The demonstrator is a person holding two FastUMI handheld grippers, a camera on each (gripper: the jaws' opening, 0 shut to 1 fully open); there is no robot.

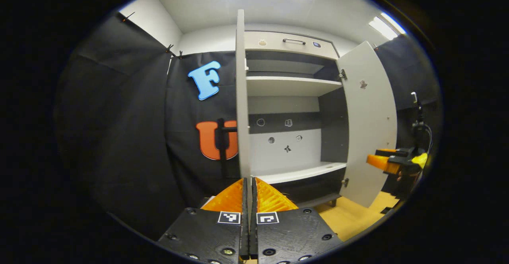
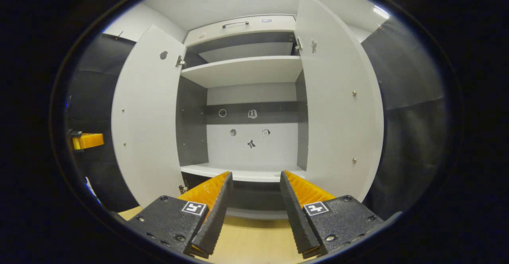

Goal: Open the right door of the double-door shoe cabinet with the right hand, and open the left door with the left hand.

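Observation:
The white shoe cabinet (image 2: 250, 71) stands with both doors swung out and its shelves bare. In the left gripper view the left door (image 1: 241, 97) shows edge-on, its black handle (image 1: 223, 136) on the outer face. My left gripper (image 1: 249, 181) is shut on that door's free edge at the fingertips. The right door (image 1: 370, 117) stands wide at the right, with my right gripper (image 1: 391, 162) beyond it. In the right gripper view the right gripper (image 2: 255, 174) is open, facing the lower shelf between the left door (image 2: 147, 117) and right door (image 2: 338, 97). The left gripper (image 2: 85, 140) peeks out past the left door.
A drawer front with a dark handle (image 1: 294, 41) runs along the cabinet top. Small stickers mark the back panel (image 2: 250, 136). Wooden floor (image 2: 246, 236) lies before the cabinet. Black cloth walls close in on both sides.

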